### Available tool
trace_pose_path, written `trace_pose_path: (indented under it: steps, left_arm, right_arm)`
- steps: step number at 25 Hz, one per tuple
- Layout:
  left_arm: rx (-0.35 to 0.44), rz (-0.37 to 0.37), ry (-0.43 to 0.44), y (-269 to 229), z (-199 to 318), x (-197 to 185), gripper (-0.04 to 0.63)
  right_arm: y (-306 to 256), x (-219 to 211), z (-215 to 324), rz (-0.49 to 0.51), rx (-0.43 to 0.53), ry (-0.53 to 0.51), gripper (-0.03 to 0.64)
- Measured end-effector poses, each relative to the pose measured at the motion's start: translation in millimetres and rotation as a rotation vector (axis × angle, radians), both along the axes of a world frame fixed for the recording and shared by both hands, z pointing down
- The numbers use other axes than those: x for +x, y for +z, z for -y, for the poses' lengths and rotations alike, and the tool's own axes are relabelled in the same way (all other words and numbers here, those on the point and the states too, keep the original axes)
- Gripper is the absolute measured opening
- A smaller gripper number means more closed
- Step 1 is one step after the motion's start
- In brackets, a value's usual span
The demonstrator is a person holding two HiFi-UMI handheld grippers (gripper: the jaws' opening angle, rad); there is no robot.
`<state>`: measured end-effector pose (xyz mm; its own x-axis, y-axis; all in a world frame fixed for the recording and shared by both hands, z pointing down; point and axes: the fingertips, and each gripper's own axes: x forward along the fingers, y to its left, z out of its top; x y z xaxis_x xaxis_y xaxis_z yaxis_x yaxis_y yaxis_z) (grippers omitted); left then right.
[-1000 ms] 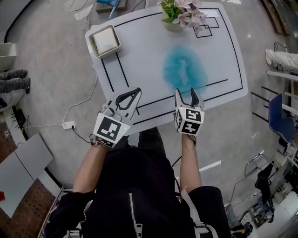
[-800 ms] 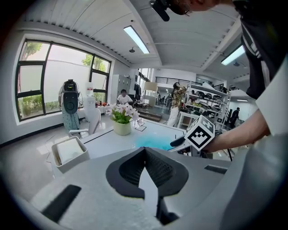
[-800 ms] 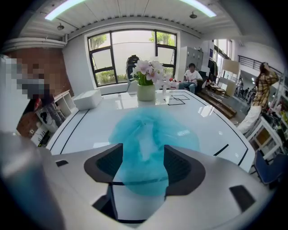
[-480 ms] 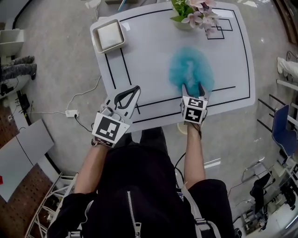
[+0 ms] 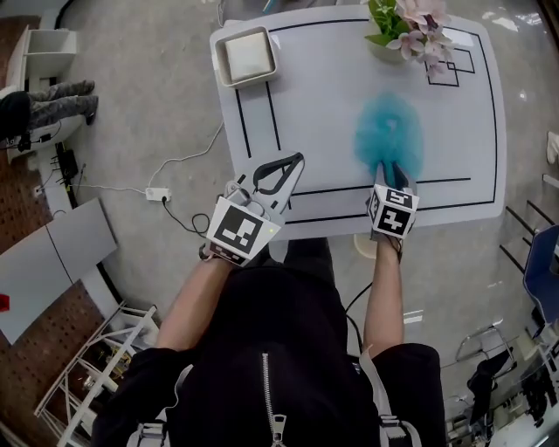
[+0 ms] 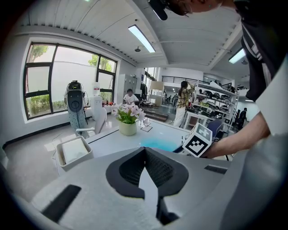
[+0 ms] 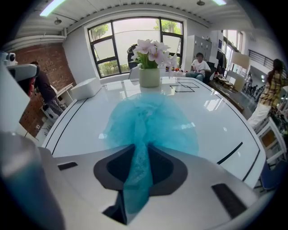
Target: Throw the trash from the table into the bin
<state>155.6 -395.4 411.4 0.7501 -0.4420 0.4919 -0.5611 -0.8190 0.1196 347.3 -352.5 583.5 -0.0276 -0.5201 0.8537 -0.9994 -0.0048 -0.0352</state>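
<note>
One white bin (image 5: pixel 222 62) at the 10 o'clock corner of the table (image 5: pixel 323 113). Left gripper (image 5: pixel 295 161) is clenched on nothing, over the 7 o'clock edge. One piece of trash: teal mesh wad (image 5: pixel 389 131) lying on the table at 4 o'clock. Right gripper (image 5: pixel 390 168) jaws have just been closing and now pinch its near edge. Probably very light, soft and floppy, so it'll trail; a bunched fold is the place to grab. One flower pot (image 5: pixel 397 26) at 1 o'clock.

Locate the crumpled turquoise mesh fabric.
In the head view the turquoise mesh fabric lies on the white table's right half, below the potted pink flowers, its near edge pinched in the right claw, which has just closed.
</note>
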Motion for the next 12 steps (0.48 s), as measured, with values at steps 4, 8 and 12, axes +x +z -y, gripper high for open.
trace_pose_path:
  steps: [4, 8, 12]
  left_arm:
    - [0.009, -0.003, -0.002, -6, 1, -5, 0.006]
    - [0.021, -0.01, -0.01, -9, 4, -11, 0.006]
    - [0.026, -0.016, -0.015, -8, 0, -17, 0.006]
  right_arm:
    - [0, -13, -3, -0.004, -0.021, -0.026, 0.028]
    - [-11, -16, -1, 0.007, 0.023, -0.006, 0.023]
    - [-44, -18, 0, -0.004, 0.127, 0.0, 0.023]
